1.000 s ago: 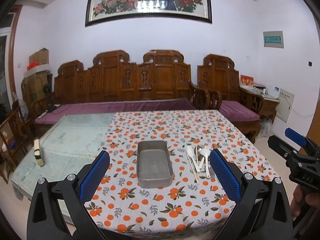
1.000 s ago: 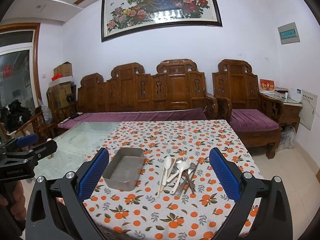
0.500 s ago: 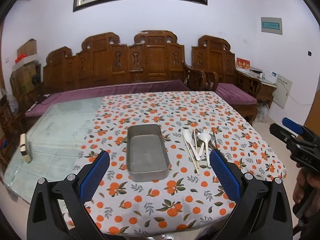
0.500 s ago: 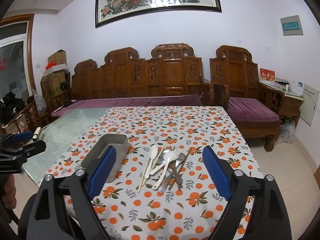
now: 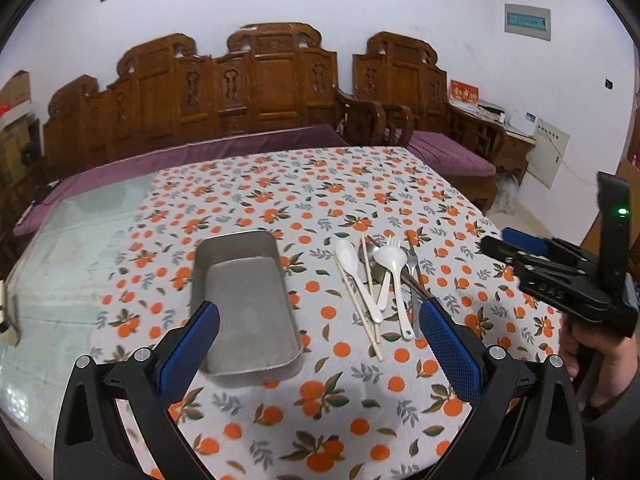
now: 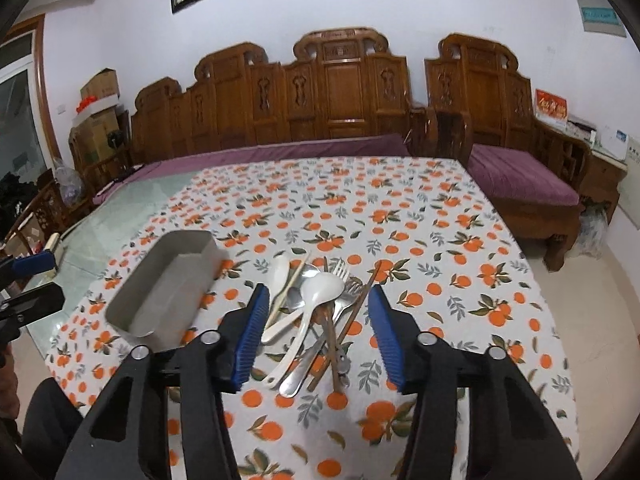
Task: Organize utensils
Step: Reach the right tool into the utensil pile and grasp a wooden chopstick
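Note:
An empty rectangular metal tray (image 5: 244,304) (image 6: 168,284) sits on the orange-print tablecloth. To its right lies a loose pile of utensils (image 5: 384,280) (image 6: 320,308): white plastic spoons, a plastic fork, metal forks, a metal spoon, and chopsticks. My left gripper (image 5: 320,340) hovers open over the tray's near right corner, holding nothing. My right gripper (image 6: 318,300) hangs above the pile with its jaws closing. The utensils show between its blue pads (image 6: 252,332), but the pads touch none of them. Each gripper also appears at the edge of the other view: the right gripper (image 5: 520,252) and the left gripper (image 6: 32,280).
The tablecloth (image 6: 420,240) covers the right part of a glass-topped table (image 5: 72,248). A small block (image 5: 8,320) lies at the glass's left edge. Carved wooden benches with purple cushions (image 6: 520,176) stand behind and to the right. A hand (image 5: 596,360) holds the right gripper.
Both grippers have come down and forward toward the table, so tray and utensils look larger. The right gripper's jaws have narrowed markedly. The left jaws have kept their width.

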A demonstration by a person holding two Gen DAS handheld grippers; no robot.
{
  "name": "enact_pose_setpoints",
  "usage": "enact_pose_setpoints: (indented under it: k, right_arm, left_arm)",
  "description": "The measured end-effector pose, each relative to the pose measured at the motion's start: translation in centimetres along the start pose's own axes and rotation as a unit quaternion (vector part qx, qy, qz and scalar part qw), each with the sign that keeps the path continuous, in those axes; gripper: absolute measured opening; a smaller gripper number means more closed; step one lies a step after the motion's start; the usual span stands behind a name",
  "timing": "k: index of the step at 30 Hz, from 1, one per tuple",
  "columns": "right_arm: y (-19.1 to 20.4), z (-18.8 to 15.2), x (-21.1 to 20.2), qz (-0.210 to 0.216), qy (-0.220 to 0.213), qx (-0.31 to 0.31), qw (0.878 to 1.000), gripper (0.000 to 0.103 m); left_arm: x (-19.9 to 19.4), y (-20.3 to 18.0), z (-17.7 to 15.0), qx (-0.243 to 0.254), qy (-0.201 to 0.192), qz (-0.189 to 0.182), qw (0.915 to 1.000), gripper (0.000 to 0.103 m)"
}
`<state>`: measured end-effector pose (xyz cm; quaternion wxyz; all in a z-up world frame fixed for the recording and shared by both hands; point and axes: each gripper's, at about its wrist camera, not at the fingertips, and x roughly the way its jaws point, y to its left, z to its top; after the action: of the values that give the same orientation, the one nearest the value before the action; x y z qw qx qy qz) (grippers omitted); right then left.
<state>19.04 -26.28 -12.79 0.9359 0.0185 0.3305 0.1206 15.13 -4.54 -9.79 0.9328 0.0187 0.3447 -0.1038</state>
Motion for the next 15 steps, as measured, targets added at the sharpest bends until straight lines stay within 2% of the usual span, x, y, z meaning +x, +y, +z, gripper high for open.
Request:
enact_pose_setpoints:
  k: [8,15]
  right_arm:
    - [-2.1,0.3,8.1,0.018,0.054,-0.016,0.998,0.027]
    - [-2.5,-1.3,11.5,0.06,0.092,-0.018,0.994,0.021]
  left_arm:
    - [4.5,-0.9,0.4,0.012,0.032,-0.006,0.9994,0.096]
    - [6.8,-1.1,0.3,0.011,0.047,0.007,0.9988,0.096]
